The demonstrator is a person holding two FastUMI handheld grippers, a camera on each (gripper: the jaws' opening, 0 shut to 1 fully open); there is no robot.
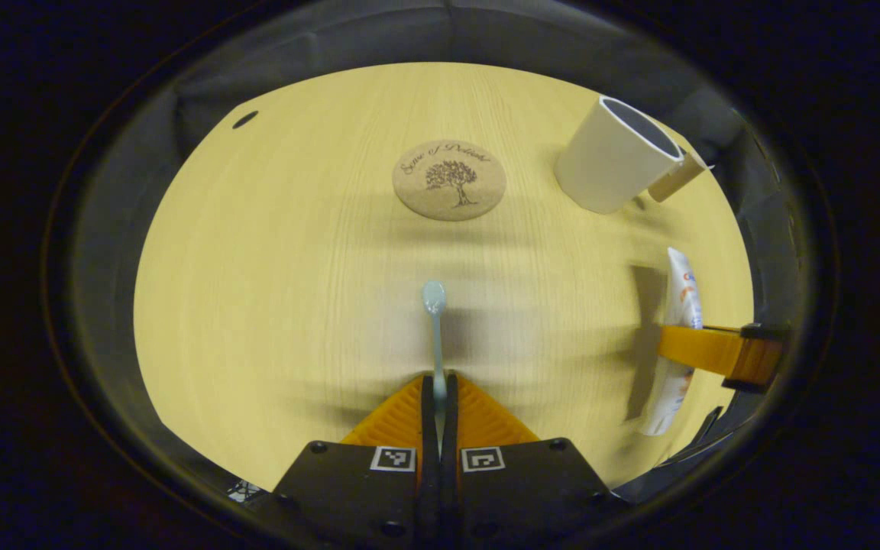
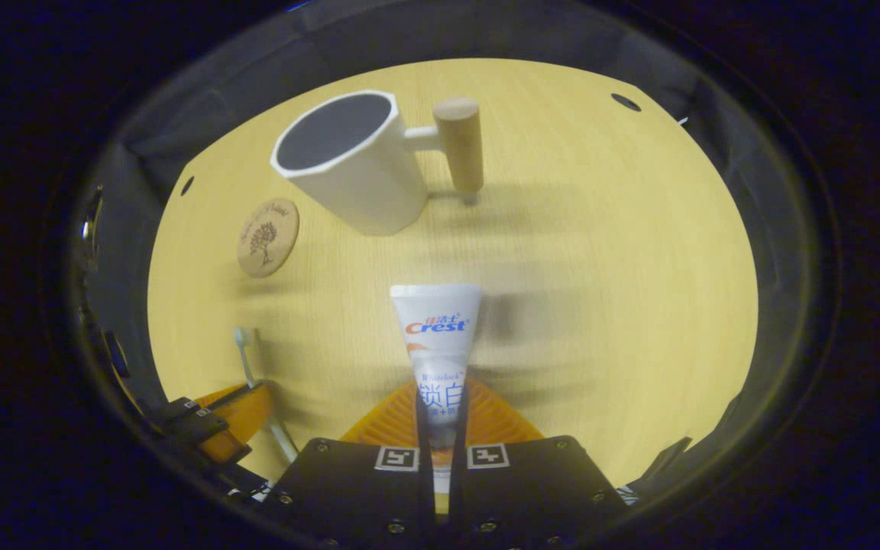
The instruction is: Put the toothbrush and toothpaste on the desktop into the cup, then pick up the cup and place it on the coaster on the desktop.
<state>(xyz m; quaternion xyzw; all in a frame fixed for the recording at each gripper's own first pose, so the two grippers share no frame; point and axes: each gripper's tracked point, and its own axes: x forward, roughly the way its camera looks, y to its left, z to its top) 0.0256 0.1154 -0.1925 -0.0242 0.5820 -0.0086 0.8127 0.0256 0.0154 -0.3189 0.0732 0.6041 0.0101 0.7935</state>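
My left gripper (image 1: 438, 388) is shut on a pale toothbrush (image 1: 435, 321), whose head points away above the wooden desktop (image 1: 272, 290). My right gripper (image 2: 440, 401) is shut on a white toothpaste tube (image 2: 438, 336), flat end forward. A white cup (image 2: 352, 164) with a wooden handle (image 2: 461, 145) stands at the back of the desk; in the left gripper view the cup (image 1: 614, 162) is at the far right. The round cork coaster (image 1: 449, 179) lies bare ahead of the left gripper and left of the cup. The right gripper (image 1: 715, 351) with the tube (image 1: 677, 336) shows at the right edge.
The left gripper (image 2: 237, 412) and the toothbrush (image 2: 245, 351) show at the lower left of the right gripper view, with the coaster (image 2: 267, 237) beyond them. Small dark holes (image 2: 626, 101) mark the desk's far corners. Dark cloth walls surround the desk.
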